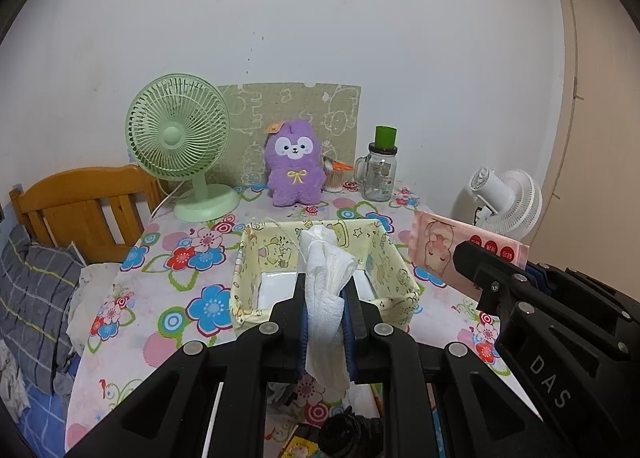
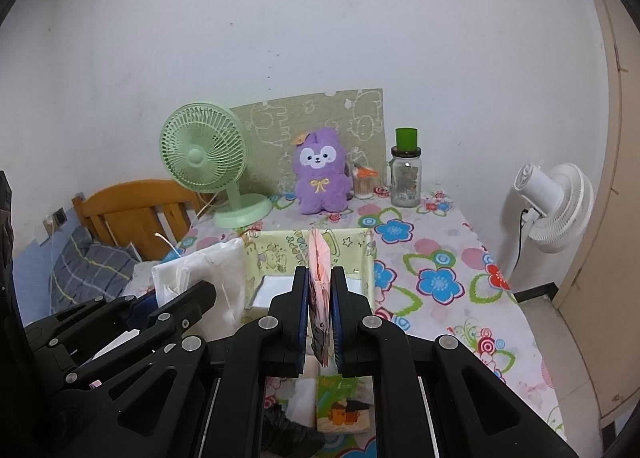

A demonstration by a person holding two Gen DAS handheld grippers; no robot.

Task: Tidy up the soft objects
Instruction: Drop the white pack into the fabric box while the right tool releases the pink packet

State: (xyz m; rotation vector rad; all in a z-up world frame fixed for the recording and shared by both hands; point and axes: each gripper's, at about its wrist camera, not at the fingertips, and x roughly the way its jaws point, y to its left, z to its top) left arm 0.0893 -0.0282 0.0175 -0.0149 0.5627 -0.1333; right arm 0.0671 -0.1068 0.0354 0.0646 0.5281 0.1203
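My left gripper (image 1: 325,290) is shut on a white tissue wad (image 1: 324,278) and holds it above the near edge of a yellow fabric storage box (image 1: 384,254), whose white bottom shows. My right gripper (image 2: 320,282) is shut on a pink tissue pack (image 2: 320,262), held edge-on just before the same box (image 2: 276,250). The pink pack also shows in the left wrist view (image 1: 444,254), right of the box. The white tissue shows in the right wrist view (image 2: 208,274) at left. A purple plush toy (image 1: 294,168) sits upright at the table's back, also in the right wrist view (image 2: 322,176).
On the floral tablecloth (image 1: 160,290) stand a green fan (image 1: 180,142), a glass jar with green lid (image 1: 380,170) and a cup of cotton swabs (image 1: 334,176). A white fan (image 2: 556,206) stands right. A wooden bed headboard (image 1: 80,202) and pillow are left. Tissue packs (image 2: 340,406) lie below my right gripper.
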